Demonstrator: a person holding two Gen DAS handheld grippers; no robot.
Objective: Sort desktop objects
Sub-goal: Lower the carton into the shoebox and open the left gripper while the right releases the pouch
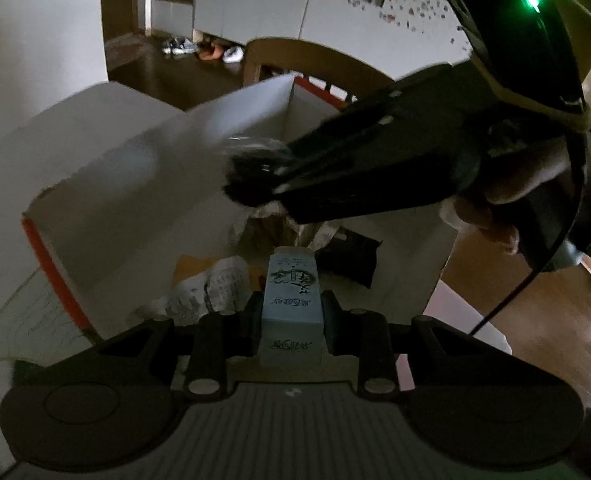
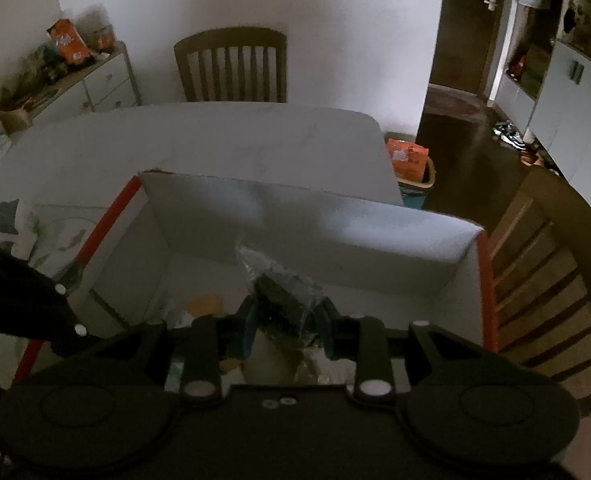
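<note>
both grippers hover over the open white carton with red edges. left gripper is clamped on a pale blue printed box, held above crumpled paper inside the carton. right gripper pinches a dark item in clear plastic wrap above the carton's interior.
</note>
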